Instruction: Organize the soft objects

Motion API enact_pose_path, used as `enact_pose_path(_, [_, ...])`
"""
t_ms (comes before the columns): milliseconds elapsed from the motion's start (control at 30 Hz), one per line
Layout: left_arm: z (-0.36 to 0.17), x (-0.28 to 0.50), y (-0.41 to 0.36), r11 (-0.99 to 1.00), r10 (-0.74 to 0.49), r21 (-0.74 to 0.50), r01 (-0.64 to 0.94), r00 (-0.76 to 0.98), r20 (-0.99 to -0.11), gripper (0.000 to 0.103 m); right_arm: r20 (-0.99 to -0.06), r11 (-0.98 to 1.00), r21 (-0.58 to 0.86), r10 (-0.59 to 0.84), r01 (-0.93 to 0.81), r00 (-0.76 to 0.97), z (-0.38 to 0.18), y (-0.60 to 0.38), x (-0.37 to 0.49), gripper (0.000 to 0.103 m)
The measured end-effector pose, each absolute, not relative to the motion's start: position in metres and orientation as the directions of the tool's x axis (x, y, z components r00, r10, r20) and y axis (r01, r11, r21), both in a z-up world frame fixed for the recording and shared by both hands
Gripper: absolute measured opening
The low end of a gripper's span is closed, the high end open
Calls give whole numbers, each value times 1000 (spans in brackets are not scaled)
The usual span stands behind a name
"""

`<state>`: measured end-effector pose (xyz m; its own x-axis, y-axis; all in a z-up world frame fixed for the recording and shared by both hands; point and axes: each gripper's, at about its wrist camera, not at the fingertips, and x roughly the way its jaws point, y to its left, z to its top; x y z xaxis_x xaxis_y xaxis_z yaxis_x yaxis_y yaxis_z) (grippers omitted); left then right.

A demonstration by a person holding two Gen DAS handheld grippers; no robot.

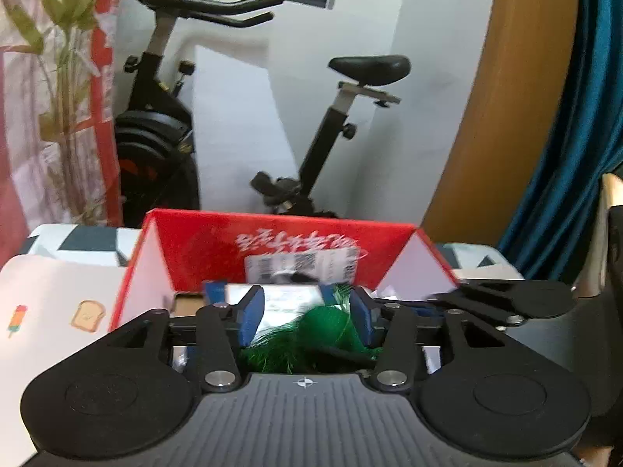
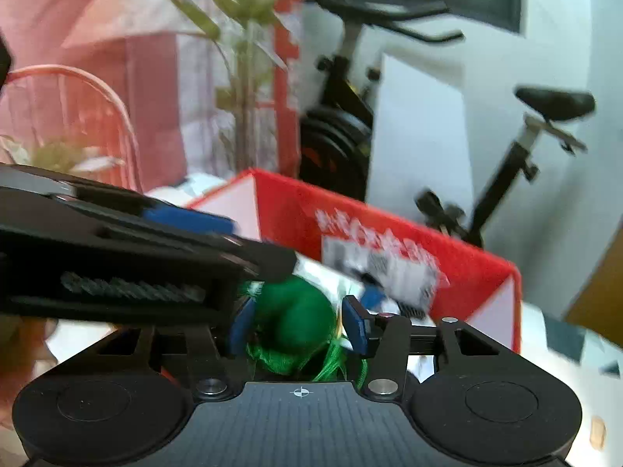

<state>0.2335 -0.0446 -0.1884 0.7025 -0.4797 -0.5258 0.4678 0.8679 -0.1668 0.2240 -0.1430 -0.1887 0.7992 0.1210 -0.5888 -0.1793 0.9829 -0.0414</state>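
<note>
Now both grippers sit over the red box [image 1: 272,249]. Left gripper [image 1: 305,313] is about half open, with the green fluffy thing [image 1: 323,334] between its blue pads [image 1: 251,315]. Right gripper [image 2: 298,321] is half open around it too; pads look close, but blur hides any touch.

Lighting: bright, even daylight; soft wall shadows. Quality: motion blur, heaviest in right wrist view; fisheye bending toward 3 and 9 o'clock.

left gripper [image 1: 305,311] jaws apart, right gripper [image 2: 298,325] jaws apart, side by side
</note>
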Motion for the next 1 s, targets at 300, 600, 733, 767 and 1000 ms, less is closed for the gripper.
enact_pose_path(300, [-143, 206, -13, 916, -367, -33, 400, 801, -472, 103, -621, 998, -5, 41, -57, 782, -166, -161, 199, 102])
enact_pose_path(600, [-75, 162, 7, 957, -251, 44, 288, 892, -375, 103, -482, 999, -48, -41, 20, 875, -88, -172, 149, 103])
enact_pose_path(733, [-50, 134, 7, 964, -222, 73, 257, 923, -313, 103, -413, 998, -33, -58, 49, 909, -58, -175, 125, 103])
enact_pose_path(767, [-44, 127, 7, 965, -216, 78, 249, 930, -299, 103, -396, 998, -25, -67, 62, 916, -51, -176, 118, 103])
enact_pose_path(1000, [-13, 84, 17, 964, -248, 34, 265, 935, -252, 103, -309, 993, 3, -109, 116, 945, -10, -175, 72, 103])
